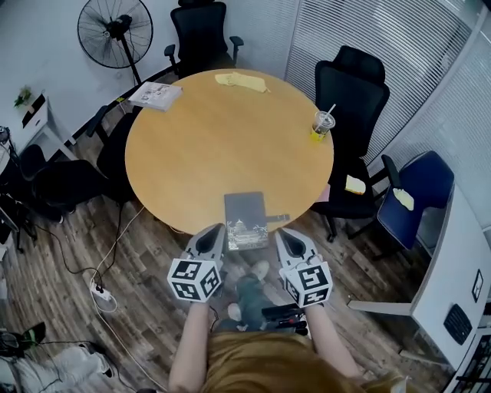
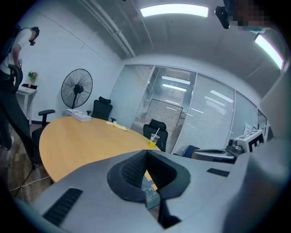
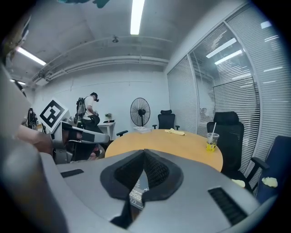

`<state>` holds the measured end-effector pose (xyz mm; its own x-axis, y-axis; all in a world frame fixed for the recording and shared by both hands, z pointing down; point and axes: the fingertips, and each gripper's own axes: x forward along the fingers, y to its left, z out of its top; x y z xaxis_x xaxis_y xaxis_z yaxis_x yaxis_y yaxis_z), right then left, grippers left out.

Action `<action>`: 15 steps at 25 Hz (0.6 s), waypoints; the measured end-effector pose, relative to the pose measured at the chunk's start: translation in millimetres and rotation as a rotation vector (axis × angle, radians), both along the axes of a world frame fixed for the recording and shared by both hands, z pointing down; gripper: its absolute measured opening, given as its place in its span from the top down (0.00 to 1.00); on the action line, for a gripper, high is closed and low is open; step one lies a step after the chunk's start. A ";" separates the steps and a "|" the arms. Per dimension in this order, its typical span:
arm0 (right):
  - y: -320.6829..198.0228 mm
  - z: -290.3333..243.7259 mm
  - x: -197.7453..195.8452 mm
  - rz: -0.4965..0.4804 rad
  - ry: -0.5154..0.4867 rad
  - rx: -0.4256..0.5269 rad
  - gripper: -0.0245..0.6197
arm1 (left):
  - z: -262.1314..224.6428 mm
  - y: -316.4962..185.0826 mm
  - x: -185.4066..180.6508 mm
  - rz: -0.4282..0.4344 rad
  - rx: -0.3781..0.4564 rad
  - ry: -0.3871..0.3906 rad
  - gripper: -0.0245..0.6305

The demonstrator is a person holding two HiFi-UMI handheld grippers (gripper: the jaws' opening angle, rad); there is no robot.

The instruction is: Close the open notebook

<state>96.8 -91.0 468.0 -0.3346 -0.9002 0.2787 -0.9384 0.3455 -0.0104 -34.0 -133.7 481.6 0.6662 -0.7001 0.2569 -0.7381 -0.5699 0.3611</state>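
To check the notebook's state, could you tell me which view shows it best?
The head view: the whole notebook lies at the table's near edge. Each gripper view shows only a sliver beneath its shut jaws.

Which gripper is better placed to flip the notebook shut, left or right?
Left, narrowly: in the head view the left gripper lies closer to the edge of the notebook, while the right gripper stands slightly off it. Both are shut, empty.

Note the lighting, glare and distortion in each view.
Head view: even light, sharp, no glare on the table. Left gripper view: fisheye, dark corners, ceiling light blown out. Right gripper view: fisheye bends the blinds, light strip glares.
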 end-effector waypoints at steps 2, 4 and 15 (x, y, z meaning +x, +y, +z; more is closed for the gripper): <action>4.5 -4.8 -3.5 0.000 0.000 0.010 0.94 | -4.4 3.9 -3.3 -0.002 0.010 0.001 0.93; 8.1 -8.4 -3.5 0.004 -0.001 0.018 0.94 | -8.9 7.2 -3.7 -0.003 0.021 0.003 0.93; 22.0 -12.3 -0.9 0.001 -0.015 0.019 0.94 | -17.6 19.7 -2.3 -0.004 0.043 0.000 0.93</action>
<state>95.9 -69.0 455.7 -0.3380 -0.9056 0.2564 -0.9384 0.3451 -0.0179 -36.3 -114.0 464.0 0.6632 -0.7133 0.2267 -0.7406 -0.5815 0.3367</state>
